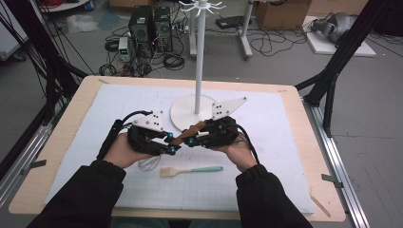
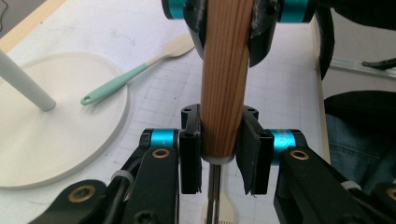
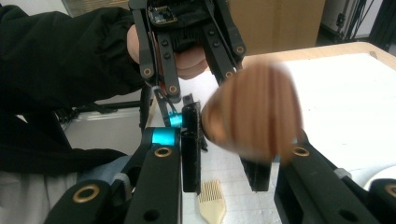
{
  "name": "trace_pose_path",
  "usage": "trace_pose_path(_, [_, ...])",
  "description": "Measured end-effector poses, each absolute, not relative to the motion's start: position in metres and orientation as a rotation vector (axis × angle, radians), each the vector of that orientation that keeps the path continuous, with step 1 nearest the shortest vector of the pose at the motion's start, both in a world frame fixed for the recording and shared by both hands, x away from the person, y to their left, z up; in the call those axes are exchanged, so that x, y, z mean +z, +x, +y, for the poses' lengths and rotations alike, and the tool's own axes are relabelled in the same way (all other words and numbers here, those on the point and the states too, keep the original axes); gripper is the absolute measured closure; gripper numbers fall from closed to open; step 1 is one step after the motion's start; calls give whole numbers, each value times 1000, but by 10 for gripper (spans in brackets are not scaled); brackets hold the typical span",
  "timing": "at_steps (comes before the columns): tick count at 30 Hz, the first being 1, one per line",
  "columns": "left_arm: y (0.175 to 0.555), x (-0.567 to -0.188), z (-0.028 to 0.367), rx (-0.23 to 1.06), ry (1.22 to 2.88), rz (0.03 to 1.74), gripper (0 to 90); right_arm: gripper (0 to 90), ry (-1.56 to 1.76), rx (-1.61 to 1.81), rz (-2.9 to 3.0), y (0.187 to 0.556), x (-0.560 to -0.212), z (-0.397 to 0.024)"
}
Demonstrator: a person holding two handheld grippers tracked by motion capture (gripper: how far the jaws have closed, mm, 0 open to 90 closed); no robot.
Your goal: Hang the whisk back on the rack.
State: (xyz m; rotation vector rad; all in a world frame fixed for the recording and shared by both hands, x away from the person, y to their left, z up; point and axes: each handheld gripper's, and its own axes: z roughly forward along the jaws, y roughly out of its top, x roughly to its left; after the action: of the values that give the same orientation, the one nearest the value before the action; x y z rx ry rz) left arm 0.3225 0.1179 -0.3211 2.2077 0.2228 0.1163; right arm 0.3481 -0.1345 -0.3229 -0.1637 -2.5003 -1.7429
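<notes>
1. Table (image 1: 62,142): pale wood, covered by a white gridded mat (image 1: 119,109); grey floor behind holds computer towers (image 1: 151,28), tangled cables and cardboard boxes.
2. A white stand (image 1: 199,61) rises from a round base on the mat.
3. Wooden handle (image 1: 186,134): held above the mat between both grippers.
4. Left gripper (image 1: 172,150) is clamped on it; right gripper (image 1: 192,140) grips its other end.
5. A brush (image 1: 190,170) lies on the mat nearby.
</notes>
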Motion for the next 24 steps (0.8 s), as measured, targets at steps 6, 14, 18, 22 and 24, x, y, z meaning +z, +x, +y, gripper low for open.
trace_pose_path(6, [323, -321, 117, 115, 2198, 226, 714, 721, -151, -1760, -2514, 346, -317, -135])
trace_pose_path(14, [324, -319, 117, 116, 2180, 235, 713, 721, -153, -1794, -2513, 346, -307, -132])
trace_pose_path(18, [324, -317, 120, 122, 2164, 243, 732, 721, -152, -1808, -2510, 346, -305, -129])
trace_pose_path(22, [324, -315, 121, 135, 2144, 248, 740, 720, -157, -1832, -2500, 345, -303, -128])
trace_pose_path(24, [323, -313, 123, 131, 2124, 258, 741, 717, -174, -1872, -2479, 344, -301, -127])
